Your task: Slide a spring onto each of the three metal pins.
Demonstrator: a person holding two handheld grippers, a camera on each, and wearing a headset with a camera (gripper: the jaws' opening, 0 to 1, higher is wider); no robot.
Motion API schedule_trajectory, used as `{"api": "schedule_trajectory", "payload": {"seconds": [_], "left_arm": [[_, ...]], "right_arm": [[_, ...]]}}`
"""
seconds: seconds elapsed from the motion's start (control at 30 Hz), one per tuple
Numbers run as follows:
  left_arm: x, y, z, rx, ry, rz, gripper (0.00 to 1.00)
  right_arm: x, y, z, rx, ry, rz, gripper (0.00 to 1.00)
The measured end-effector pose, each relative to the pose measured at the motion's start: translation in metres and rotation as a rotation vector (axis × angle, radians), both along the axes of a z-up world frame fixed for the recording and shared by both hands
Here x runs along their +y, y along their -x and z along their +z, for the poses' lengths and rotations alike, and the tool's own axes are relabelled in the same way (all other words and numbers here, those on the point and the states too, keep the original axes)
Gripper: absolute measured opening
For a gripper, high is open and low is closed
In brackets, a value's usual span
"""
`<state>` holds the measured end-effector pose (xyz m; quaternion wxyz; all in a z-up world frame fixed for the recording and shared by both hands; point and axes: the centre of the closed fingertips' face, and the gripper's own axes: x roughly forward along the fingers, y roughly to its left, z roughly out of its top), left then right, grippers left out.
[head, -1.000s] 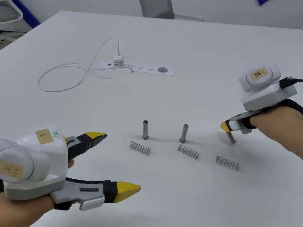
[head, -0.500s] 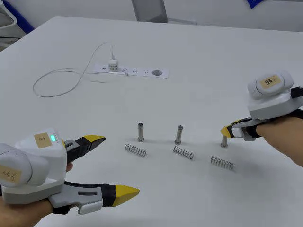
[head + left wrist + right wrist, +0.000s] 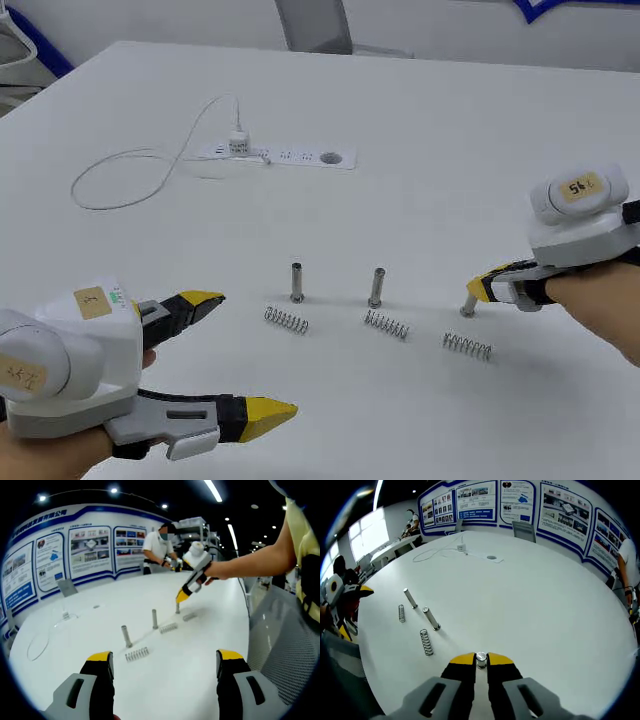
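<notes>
Springs all lie flat on the table (image 3: 450, 150), none on a pin yet. My left gripper (image 3: 252, 352) gapes open, holding nothing. Left spring (image 3: 286, 319) sits just before left pin (image 3: 297, 281), middle spring (image 3: 386, 325) before middle pin (image 3: 377, 287), right spring (image 3: 467, 347) near right pin (image 3: 467, 308), whose top my right gripper (image 3: 478, 290) is pinching.

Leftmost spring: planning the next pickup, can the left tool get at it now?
Probably yes: the left tool is open, and only table surface lies between it and the leftmost spring.
</notes>
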<state>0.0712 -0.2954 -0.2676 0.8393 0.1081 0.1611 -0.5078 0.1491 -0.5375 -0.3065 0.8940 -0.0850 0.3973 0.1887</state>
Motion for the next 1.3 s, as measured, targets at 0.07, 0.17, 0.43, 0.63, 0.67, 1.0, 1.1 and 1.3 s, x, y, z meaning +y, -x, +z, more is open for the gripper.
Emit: {"api": "schedule_trajectory", "payload": {"seconds": [0.07,0.17,0.43,0.63,0.67,1.0,1.1,1.3], "left_arm": [[0.000,0.000,0.000,0.000,0.000,-0.001,0.86],[0.000,-0.001,0.000,-0.001,0.001,0.000,0.86],[0.000,-0.001,-0.001,-0.001,0.003,0.000,0.86],[-0.003,-0.001,0.000,-0.004,0.005,-0.005,0.86],[-0.004,0.000,0.001,-0.004,0.005,-0.006,0.86],[-0.005,0.002,0.001,-0.005,0.002,-0.007,0.86],[-0.005,0.002,0.001,-0.006,0.003,-0.006,0.86],[-0.004,0.003,0.003,-0.008,0.002,-0.003,0.86]], "right_arm": [[0.001,0.000,0.000,-0.003,-0.005,0.005,0.09],[0.001,0.000,0.000,-0.006,-0.003,0.006,0.11],[0.001,0.004,0.006,-0.027,-0.011,0.010,0.14],[0.001,0.016,0.011,-0.039,-0.006,0.040,0.15],[0.001,0.018,0.011,-0.034,-0.008,0.046,0.15],[0.020,0.046,0.007,0.009,-0.012,0.196,0.15],[0.030,0.050,0.004,0.024,-0.019,0.244,0.15],[0.046,0.052,-0.009,0.067,0.058,0.393,0.15]]}}
